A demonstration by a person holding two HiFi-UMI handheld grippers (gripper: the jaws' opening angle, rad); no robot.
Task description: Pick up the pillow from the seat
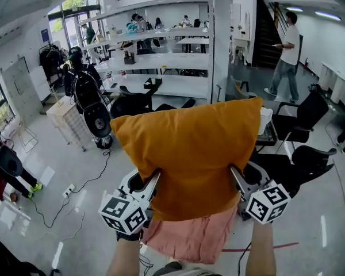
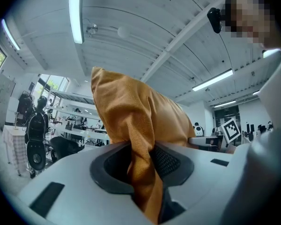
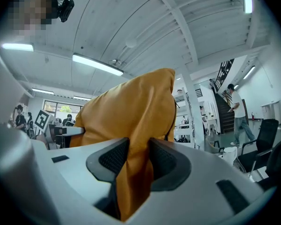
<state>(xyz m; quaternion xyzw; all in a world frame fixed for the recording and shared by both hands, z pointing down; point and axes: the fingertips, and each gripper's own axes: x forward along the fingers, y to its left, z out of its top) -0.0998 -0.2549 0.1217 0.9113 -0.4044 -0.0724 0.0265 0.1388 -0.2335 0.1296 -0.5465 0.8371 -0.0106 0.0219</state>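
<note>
- Here the left gripper [image 1: 150,184] pinches the orange pillow [image 1: 190,154] at its lower left edge, with fabric bunched between the pads [image 2: 166,161].
- The right gripper [image 1: 239,180] clamps the lower right edge in the same way.
- The pillow stands upright above both jaws, held in the air, and hides the jaw tips in the head view.
- A pink cloth [image 1: 190,237] below the jaws is partly covered.

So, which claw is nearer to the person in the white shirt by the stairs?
Right. The right claw, shut on the right edge of the orange pillow, is on the same side as the person; the left claw holds its opposite edge, farther away.
</note>
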